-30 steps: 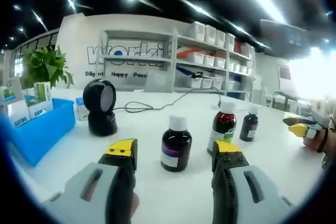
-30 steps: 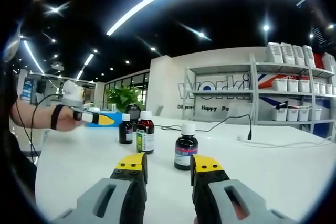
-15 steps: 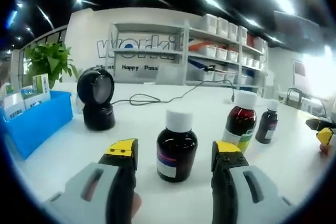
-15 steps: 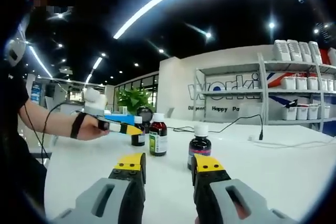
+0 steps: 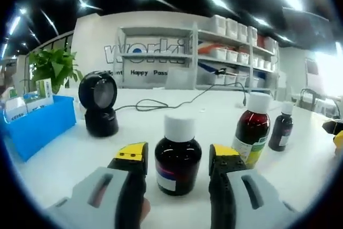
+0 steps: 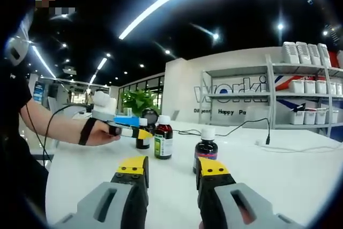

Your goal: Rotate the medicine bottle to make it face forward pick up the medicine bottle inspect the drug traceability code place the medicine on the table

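In the left gripper view, the left hand-held gripper has its jaws spread on either side of a dark medicine bottle with a white cap, standing upright on the white desk; whether the jaws touch it is unclear. A red-brown bottle and a small dark bottle stand to its right, and a black scanner and a blue bin to its left. The right hand-held gripper is spread above bare desk.
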A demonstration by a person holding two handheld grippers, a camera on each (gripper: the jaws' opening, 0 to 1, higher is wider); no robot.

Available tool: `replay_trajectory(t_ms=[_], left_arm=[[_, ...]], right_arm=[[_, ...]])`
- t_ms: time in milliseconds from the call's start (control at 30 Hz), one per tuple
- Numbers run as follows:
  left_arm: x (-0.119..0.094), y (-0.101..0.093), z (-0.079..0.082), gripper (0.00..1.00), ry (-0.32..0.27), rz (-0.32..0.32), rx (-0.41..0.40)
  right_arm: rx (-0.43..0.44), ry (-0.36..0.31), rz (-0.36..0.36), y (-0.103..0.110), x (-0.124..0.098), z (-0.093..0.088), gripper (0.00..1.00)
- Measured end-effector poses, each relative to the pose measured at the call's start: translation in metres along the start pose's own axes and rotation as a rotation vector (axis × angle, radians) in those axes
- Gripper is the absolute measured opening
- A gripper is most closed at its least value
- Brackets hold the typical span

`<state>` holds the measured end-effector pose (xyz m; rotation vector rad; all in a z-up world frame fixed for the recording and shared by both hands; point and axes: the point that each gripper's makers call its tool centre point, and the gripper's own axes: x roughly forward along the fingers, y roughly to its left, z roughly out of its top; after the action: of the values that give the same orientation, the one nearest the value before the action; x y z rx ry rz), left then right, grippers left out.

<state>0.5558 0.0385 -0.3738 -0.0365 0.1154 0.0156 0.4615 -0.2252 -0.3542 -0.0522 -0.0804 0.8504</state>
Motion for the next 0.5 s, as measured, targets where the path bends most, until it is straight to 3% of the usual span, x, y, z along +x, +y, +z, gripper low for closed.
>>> replay_trajectory(t_ms=[100,300,500], left_arm=[[-0.002,-0.001,-0.001,0.25,-0.003,0.015,0.008],[-0.012,-0.005,0.0,0.25,-0.001,0.014,0.044],[-0.009,-0.005,0.0,0.25,0.012,-0.037,0.056]], right_arm=[[-0.002,0.001,-0.004,-0.003,0.0,-0.001,0.3],[-0.008,0.003,-0.007,-0.007,0.0,-0.002,0.3],[-0.011,0.003,-0.005,-0.011,0.001,-0.003,0.29]])
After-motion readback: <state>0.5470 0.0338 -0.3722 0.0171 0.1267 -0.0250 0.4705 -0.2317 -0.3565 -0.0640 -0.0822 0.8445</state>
